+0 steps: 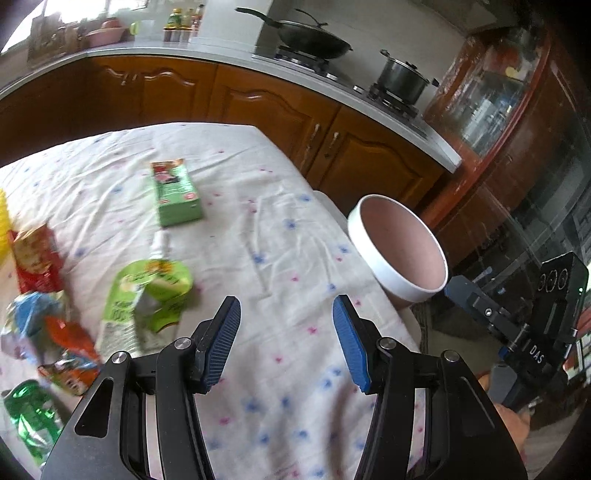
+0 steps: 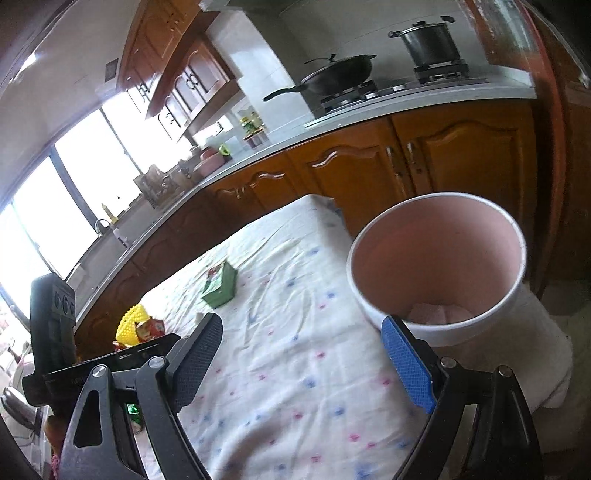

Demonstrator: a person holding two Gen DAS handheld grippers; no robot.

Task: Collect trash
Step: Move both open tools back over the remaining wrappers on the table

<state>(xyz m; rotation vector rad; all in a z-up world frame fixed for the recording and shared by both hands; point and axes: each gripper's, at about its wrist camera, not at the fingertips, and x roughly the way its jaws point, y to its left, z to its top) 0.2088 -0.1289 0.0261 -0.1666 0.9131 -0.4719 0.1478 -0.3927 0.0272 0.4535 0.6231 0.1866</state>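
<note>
My left gripper [image 1: 286, 341] & right gripper [image 2: 301, 363] gape, empty; crumpled green pouch [image 1: 147, 295] at 10 o'clock looks light, crinkly (slippery?), so I'd pinch its folded edge.

Wooden cabinets [image 2: 461, 155] under grey counter [image 2: 369, 110]; bright, perhaps overexposed, windows [image 2: 55, 206].

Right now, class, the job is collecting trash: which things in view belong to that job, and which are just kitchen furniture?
Part of the job:
green carton
crumpled green pouch
red wrapper
orange wrapper
green foil packet
white bin, beside the table

Just lying about:
wok
steel pot
bottles on the counter
yellow basket
</note>
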